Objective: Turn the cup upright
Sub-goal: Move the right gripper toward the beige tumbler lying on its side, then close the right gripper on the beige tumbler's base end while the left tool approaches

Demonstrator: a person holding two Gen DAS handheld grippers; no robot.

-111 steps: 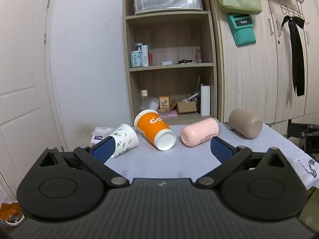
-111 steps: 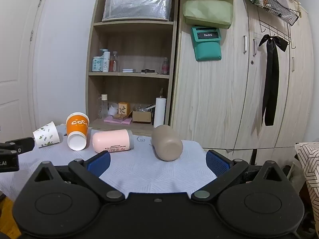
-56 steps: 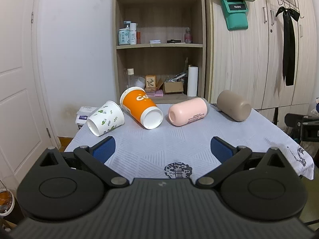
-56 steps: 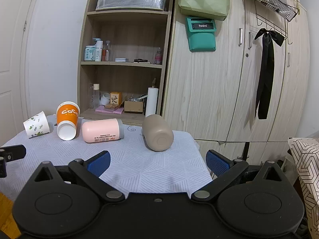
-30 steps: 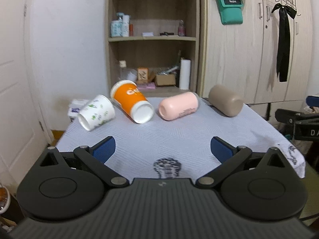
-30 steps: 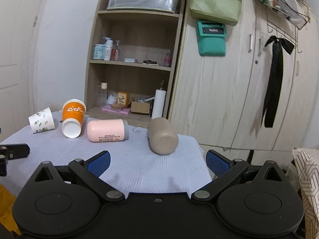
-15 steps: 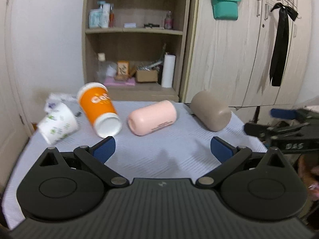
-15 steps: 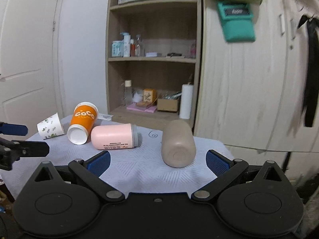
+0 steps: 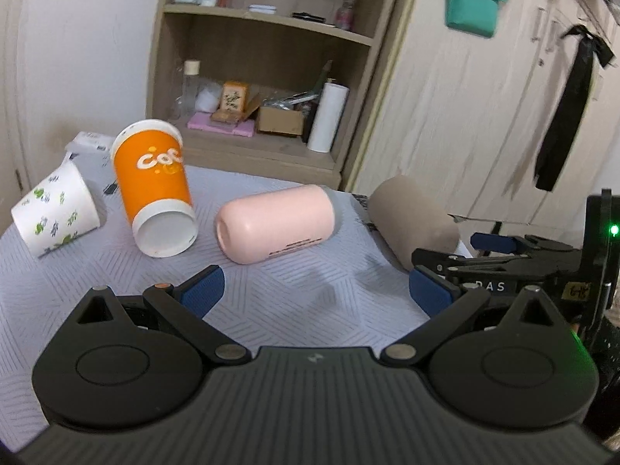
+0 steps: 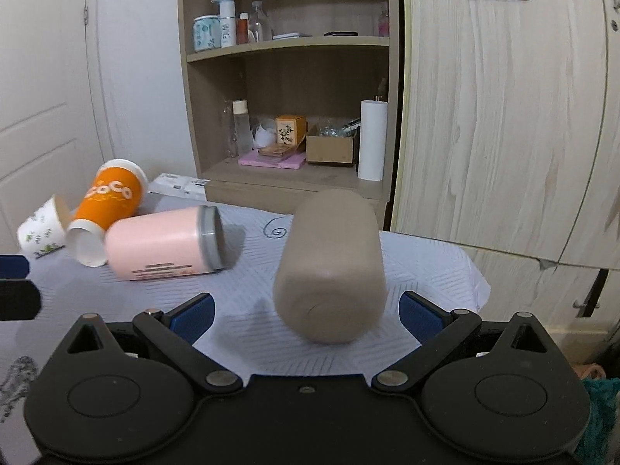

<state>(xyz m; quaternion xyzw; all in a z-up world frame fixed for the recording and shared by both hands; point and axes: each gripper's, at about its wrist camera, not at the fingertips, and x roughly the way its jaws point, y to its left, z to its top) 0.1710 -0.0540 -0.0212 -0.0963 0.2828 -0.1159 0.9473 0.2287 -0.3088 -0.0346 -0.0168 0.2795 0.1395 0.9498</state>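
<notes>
Right tool (image 10: 306, 316), spread wide and empty, flanks the toppled taupe cup (image 10: 331, 267) near the counter (image 10: 426, 267) edge; left tool (image 9: 316, 290), equally wide, faces bare cloth before the pink cup (image 9: 273, 228), orange cup (image 9: 157, 190) and leaf-print cup (image 9: 56, 209) beyond.

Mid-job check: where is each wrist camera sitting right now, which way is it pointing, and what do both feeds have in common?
Left wrist: behind the open left tool, facing the table, aimed near the pink cup; the right tool shows at right.
Right wrist: behind the open right tool, facing the shelf, the taupe cup between its fingers; part of the left tool at left edge.
Shared: all four cups lying down, including the orange cup and leaf-print cup.
</notes>
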